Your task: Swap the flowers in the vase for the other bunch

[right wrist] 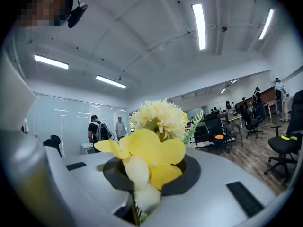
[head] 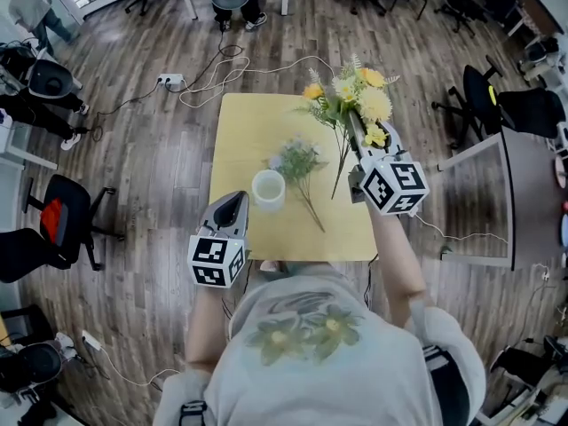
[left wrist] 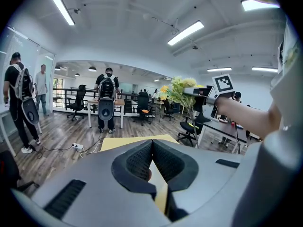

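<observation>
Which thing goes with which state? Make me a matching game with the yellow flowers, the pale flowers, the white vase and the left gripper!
1 yellow artificial flower bunch
2 pale lilac flower bunch
3 white round vase
4 left gripper

A lying on the yellow table
B standing empty
C shut, holding nothing
D held by the right gripper

Pairs: 1-D, 2-A, 3-B, 4-C

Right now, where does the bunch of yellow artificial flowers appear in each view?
Head view: the yellow flower bunch is upper right of centre.
Left gripper view: the bunch is right of centre, mid-height.
Right gripper view: the bunch fills the lower centre, very close.
Shared landmark: the brown wooden plank floor.
</observation>
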{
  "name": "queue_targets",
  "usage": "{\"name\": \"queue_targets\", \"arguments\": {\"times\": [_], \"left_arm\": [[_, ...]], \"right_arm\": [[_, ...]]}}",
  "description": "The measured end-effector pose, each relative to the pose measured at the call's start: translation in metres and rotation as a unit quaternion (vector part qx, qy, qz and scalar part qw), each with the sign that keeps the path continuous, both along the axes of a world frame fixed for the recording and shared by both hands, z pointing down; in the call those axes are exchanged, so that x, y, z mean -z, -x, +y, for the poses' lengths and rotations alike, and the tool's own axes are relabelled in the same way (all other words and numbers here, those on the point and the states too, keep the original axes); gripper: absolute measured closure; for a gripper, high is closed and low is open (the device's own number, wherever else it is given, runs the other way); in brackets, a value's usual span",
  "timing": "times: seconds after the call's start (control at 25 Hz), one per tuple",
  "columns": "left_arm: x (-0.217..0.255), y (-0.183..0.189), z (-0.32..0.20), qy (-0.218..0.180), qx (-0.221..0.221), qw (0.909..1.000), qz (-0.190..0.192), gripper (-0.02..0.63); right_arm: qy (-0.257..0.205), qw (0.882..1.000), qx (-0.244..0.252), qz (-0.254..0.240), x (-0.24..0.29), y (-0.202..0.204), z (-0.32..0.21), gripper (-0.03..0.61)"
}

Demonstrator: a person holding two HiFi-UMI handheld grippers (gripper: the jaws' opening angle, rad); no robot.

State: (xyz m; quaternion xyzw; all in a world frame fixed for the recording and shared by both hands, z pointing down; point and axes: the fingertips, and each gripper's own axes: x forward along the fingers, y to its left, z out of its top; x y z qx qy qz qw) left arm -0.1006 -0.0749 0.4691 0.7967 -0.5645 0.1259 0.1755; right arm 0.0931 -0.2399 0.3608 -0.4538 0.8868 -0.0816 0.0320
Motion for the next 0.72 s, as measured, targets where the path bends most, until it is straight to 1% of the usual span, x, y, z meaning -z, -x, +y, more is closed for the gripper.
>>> {"name": "queue_targets", "arguments": {"times": [0.28,0.56,0.72], "left_arm": [[-0.002,0.007,0.01,0.001,0.011,0.9999,0.0,0.597],[-0.003,0.024,0.016,0.003,0.024,0.9997,0.0,0.597],[-0.005,0.024,0.018,0.004,0.029,0.9996,-0.001,0.597]], "right_arm": [[-0.018,0.999,0.034,-0.018,0.02,0.027,0.012,0.479],[-0.038,0.997,0.063,-0.036,0.044,0.057,0.021,0.479],[-0.049,0.995,0.08,-0.045,0.054,0.068,0.027,0.479]]}}
